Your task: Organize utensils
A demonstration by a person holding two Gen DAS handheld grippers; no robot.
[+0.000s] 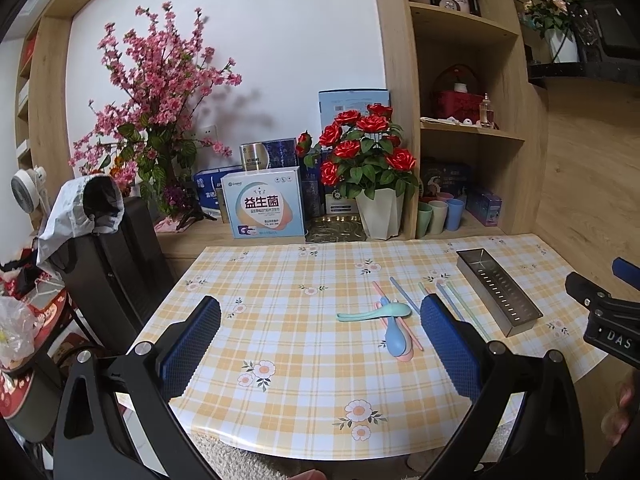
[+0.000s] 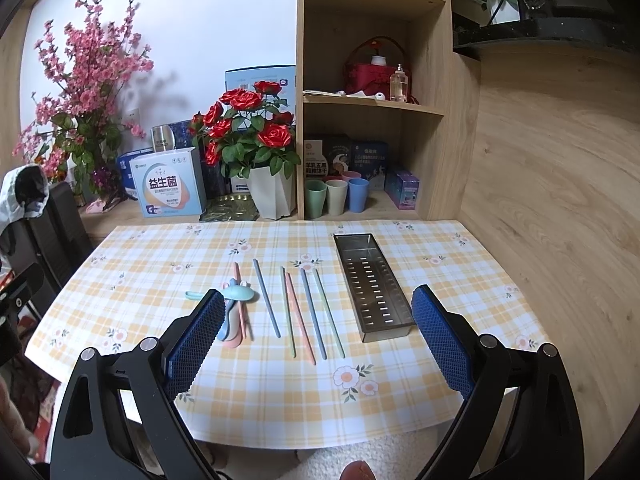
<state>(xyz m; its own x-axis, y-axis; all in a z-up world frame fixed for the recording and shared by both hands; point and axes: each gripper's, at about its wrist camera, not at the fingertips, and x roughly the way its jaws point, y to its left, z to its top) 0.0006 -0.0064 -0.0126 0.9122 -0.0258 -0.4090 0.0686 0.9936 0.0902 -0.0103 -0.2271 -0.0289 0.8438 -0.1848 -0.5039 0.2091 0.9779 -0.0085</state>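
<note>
Steel tray (image 2: 372,284) empty, frame right; chopsticks (image 2: 298,312) lie lengthwise between right tongs (image 2: 320,344), nearer. Spoons (image 1: 394,330), maybe three, stacked. Both tongs (image 1: 320,356) released.

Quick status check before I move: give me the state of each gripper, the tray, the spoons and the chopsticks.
Left gripper: open, holding nothing, above the table.
Right gripper: open, holding nothing.
Metal tray: upright on the tablecloth, nothing inside.
Spoons: piled crosswise, left of the chopsticks.
Chopsticks: lying loose on the cloth, outside the tray.
</note>
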